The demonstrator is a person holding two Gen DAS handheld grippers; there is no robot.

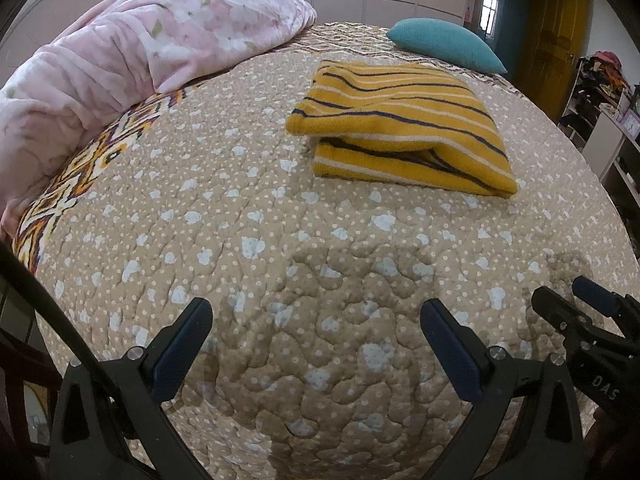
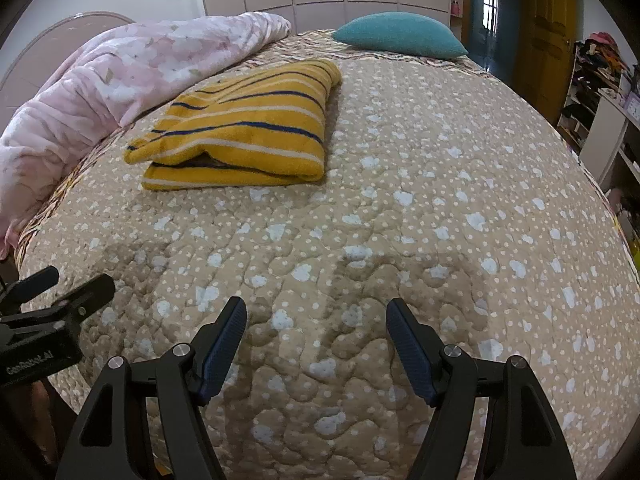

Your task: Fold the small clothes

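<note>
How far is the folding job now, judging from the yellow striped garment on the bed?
Done: the yellow striped garment lies folded in layers on the quilt. In hand: nothing; the left gripper and right gripper hover open above the quilt. Left: no other unfolded small clothes are visible.

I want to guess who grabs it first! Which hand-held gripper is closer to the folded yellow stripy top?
Neither clearly. The left hand-held gripper and right hand-held gripper hover side by side, open, both well short of the yellow stripy top.
</note>
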